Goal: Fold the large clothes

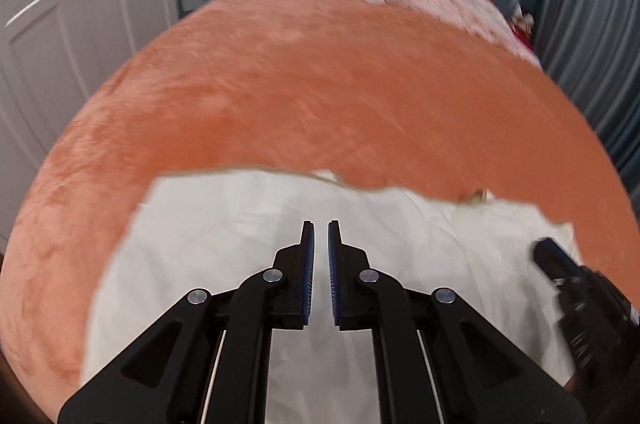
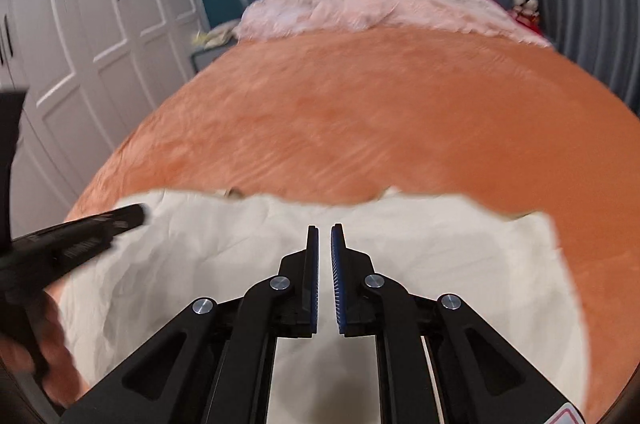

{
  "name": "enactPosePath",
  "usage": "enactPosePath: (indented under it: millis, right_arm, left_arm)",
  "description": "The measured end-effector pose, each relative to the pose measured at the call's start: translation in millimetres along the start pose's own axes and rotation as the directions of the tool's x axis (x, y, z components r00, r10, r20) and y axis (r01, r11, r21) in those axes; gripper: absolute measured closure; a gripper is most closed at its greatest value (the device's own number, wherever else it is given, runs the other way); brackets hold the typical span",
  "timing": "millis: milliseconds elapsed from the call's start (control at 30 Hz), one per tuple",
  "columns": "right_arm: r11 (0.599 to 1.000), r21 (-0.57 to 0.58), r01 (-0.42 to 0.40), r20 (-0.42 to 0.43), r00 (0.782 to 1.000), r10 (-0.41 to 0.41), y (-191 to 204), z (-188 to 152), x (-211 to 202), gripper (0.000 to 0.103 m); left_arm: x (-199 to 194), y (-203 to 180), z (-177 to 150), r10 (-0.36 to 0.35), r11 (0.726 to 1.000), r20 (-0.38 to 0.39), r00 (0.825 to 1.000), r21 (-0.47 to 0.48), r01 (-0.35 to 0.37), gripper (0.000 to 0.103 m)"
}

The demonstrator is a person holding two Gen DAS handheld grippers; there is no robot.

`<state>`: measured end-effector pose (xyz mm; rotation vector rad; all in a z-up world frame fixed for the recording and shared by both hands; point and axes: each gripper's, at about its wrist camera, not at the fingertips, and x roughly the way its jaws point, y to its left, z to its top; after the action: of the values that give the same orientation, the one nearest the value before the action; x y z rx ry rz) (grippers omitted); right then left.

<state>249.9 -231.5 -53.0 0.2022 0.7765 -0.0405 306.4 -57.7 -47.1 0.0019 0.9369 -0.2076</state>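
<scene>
My left gripper (image 1: pixel 321 224) and right gripper (image 2: pixel 324 227) hung slightly parted, gripping nothing. The white garment (image 1: pixel 224 224) filled the lower frame, on the orange blanket (image 1: pixel 320 95).

White garment (image 1: pixel 224 244), large, plain cream-white cloth, no print visible. Lies flat on the orange bed cover (image 1: pixel 320 95), at the near end of the bed, well apart from the pink bedding at the far end. Spread wide left to right, low shallow wrinkles across the surface. Far edge runs roughly straight across but ragged, with small bumps and a tan-looking bit of fabric peeking out at two spots along it (image 2: pixel 234 192). Left far corner rounded, right far corner squarer (image 2: pixel 540 224). Looks already folded at least once; layers cannot be counted. Near edge is out of view. Motion blur softens the edges.
</scene>
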Motion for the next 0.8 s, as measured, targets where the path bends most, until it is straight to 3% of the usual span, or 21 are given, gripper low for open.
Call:
enactPosePath:
  millis: [133, 200, 333, 800]
  right_arm:
    - [0.999, 0.01, 0.032, -0.076, 0.997, -0.032, -4.4, -15.3, 37.4, 0.094]
    - [0.999, 0.03, 0.028, -0.087, 0.996, -0.025, -12.7, -25.6, 48.1, 0.101]
    - [0.997, 0.071, 0.011, -0.078, 0.997, -0.006, -20.5, -37.1, 59.7, 0.103]
    - [0.998, 0.033, 0.048, -0.037, 0.998, -0.047, -14.1, -45.3, 70.2, 0.103]
  left_arm:
    - [40.7, -11.4, -12.0, 0.028, 1.0, -0.058, 0.998, 0.009, -0.028, 0.096]
    - [56.5, -8.9, -19.8, 0.026, 1.0, -0.057, 0.998, -0.002, -0.027, 0.096]
    - [71.2, -10.3, -30.2, 0.051, 0.999, -0.015, 0.999, 0.015, -0.051, 0.097]
    - [79.5, -20.2, -38.9, 0.112, 0.992, 0.062, 0.992, 0.054, -0.116, 0.098]
